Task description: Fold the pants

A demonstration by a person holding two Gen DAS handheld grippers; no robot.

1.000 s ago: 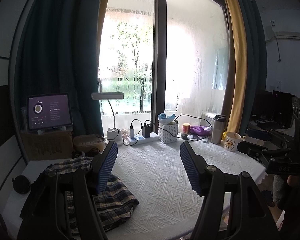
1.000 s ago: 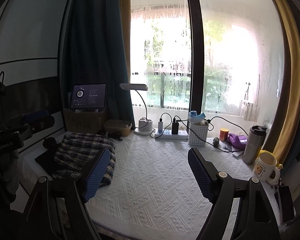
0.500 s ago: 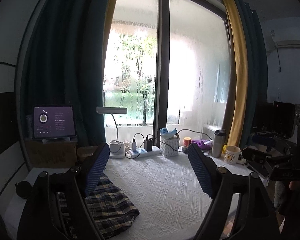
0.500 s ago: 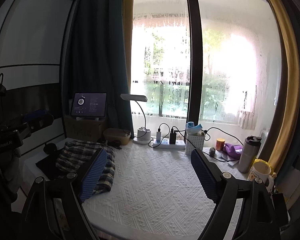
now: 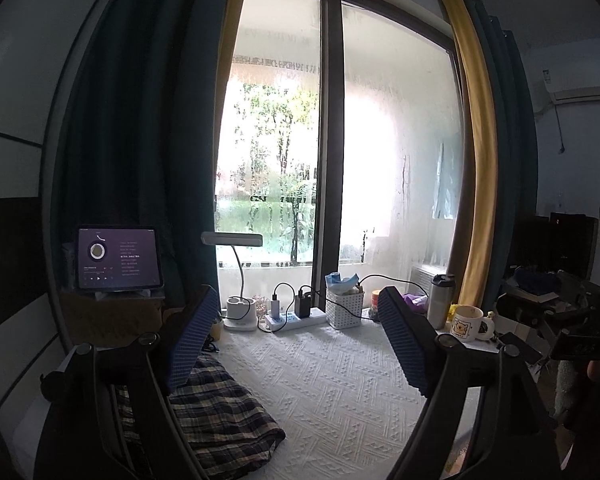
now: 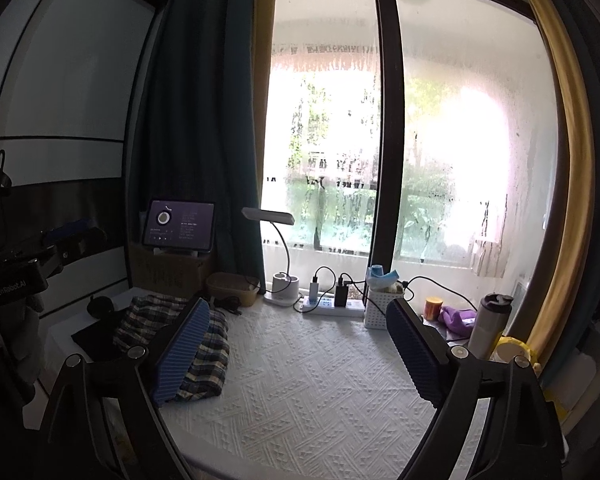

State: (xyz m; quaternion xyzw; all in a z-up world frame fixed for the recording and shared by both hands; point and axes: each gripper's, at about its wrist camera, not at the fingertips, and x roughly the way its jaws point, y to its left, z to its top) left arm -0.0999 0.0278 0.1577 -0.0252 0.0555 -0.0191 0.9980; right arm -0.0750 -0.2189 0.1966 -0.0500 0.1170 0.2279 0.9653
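Basket point(image 6: 378, 312) of white lattice holds blue items point(image 6: 382, 274); contents partly hidden.

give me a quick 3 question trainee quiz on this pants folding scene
1. True or false: the left hand-held gripper is shut on the plaid pants.
2. Which stands nearest the power strip? A) mug B) white basket C) tablet
3. Fill in: the pants lie on the ____ side of the white textured cloth.

Key: 1 false, both grippers open, holding nothing. 2 B. 3 left.
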